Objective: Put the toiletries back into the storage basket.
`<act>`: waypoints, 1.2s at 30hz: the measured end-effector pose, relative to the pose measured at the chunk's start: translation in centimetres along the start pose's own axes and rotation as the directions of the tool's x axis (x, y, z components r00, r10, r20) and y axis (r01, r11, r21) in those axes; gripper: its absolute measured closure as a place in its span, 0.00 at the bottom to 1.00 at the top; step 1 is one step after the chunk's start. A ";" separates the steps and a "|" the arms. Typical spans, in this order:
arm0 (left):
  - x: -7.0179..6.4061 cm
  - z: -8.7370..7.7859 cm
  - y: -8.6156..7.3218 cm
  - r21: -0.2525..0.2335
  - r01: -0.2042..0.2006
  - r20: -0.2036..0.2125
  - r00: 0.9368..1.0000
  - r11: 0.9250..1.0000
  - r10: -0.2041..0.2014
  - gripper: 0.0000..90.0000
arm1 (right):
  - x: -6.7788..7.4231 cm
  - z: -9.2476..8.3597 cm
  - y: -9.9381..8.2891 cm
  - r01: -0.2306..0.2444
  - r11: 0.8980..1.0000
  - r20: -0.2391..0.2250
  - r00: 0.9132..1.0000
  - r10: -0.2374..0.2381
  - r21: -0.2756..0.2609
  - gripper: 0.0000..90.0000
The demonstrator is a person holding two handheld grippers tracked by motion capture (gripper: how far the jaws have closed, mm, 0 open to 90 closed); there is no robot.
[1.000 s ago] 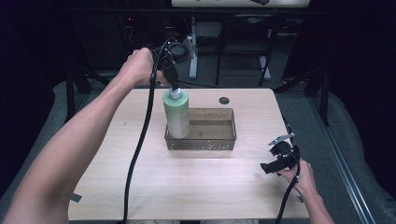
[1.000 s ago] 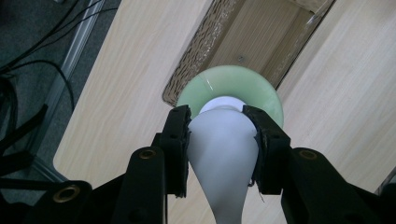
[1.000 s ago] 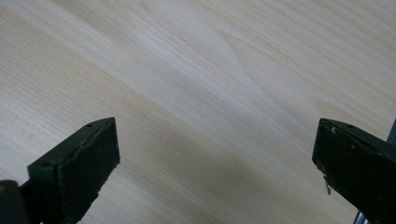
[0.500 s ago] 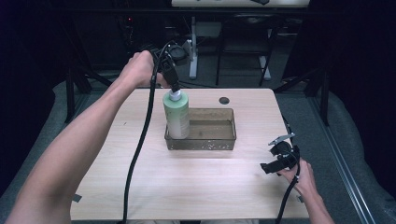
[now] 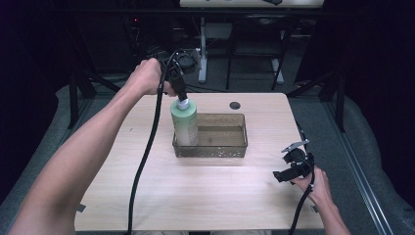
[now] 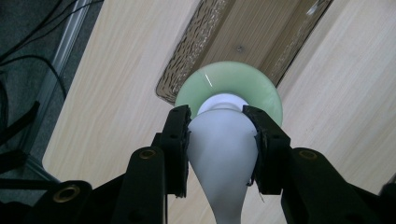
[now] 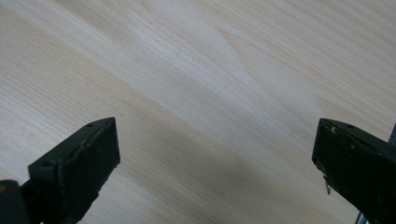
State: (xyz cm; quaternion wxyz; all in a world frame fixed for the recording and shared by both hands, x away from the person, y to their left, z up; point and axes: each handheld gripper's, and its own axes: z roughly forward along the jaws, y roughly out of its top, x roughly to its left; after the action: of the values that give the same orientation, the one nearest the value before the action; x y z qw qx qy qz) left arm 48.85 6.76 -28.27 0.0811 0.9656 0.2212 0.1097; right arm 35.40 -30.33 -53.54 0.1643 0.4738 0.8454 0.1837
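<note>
Nothing has moved: left hand-held gripper clamps one green bottle in one tray; right hand-held gripper gapes wide.

1. One pale green bottle with one white cap stands upright.
2. One clear brownish tray holds that bottle at its left end.
3. One wooden table carries the tray.
4. One dark round hole sits near the table's far edge.
5. Two hand-held grippers are there: the left hand-held gripper and the right hand-held gripper.
6. Two black cables trail from them.
</note>
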 end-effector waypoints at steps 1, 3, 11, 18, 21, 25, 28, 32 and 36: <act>0.0 0.0 0.0 0.001 -0.002 0.001 1.000 1.000 0.002 0.70 | 0.0 0.0 0.0 0.000 1.000 0.001 1.000 0.000 -0.001 0.00; -0.1 0.1 0.0 -0.007 -0.006 -0.003 1.000 1.000 0.006 0.70 | 0.0 0.0 0.0 0.001 1.000 0.000 1.000 -0.001 0.003 0.00; -0.3 0.5 -0.1 0.001 -0.016 0.000 1.000 1.000 0.016 0.70 | 0.0 0.0 -0.1 0.000 1.000 -0.003 1.000 0.000 0.003 0.00; -0.5 1.2 -0.4 0.004 -0.032 0.001 0.999 0.999 0.032 0.70 | 0.0 0.0 -0.1 0.001 1.000 -0.004 1.000 -0.001 0.007 0.00; -0.5 1.3 -0.4 0.001 -0.026 0.004 1.000 1.000 0.026 0.70 | 0.0 0.0 -0.1 0.002 1.000 -0.005 1.000 -0.002 0.007 0.00; -0.5 1.4 -0.5 0.011 -0.030 0.005 1.000 0.999 0.030 0.70 | 0.0 0.0 -0.1 0.000 1.000 -0.005 1.000 0.000 0.008 0.00; -0.5 1.6 -0.6 0.009 -0.032 0.006 0.999 0.999 0.032 0.70 | 0.0 0.0 -0.1 0.001 1.000 -0.004 1.000 -0.001 0.006 0.00; -0.5 1.9 -0.7 0.011 -0.031 0.009 0.999 0.999 0.031 0.70 | 0.0 0.0 -0.1 0.000 1.000 -0.005 1.000 0.000 0.008 0.00; -0.5 2.2 -0.8 0.012 -0.025 0.014 1.000 1.000 0.025 0.70 | 0.0 0.0 -0.1 0.002 1.000 -0.004 1.000 -0.002 0.005 0.00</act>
State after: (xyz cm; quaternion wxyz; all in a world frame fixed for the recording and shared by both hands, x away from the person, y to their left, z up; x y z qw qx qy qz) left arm 48.61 7.00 -30.61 0.0753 0.9696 0.2091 0.1026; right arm 35.34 -30.40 -53.56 0.1615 0.4732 0.8466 0.1823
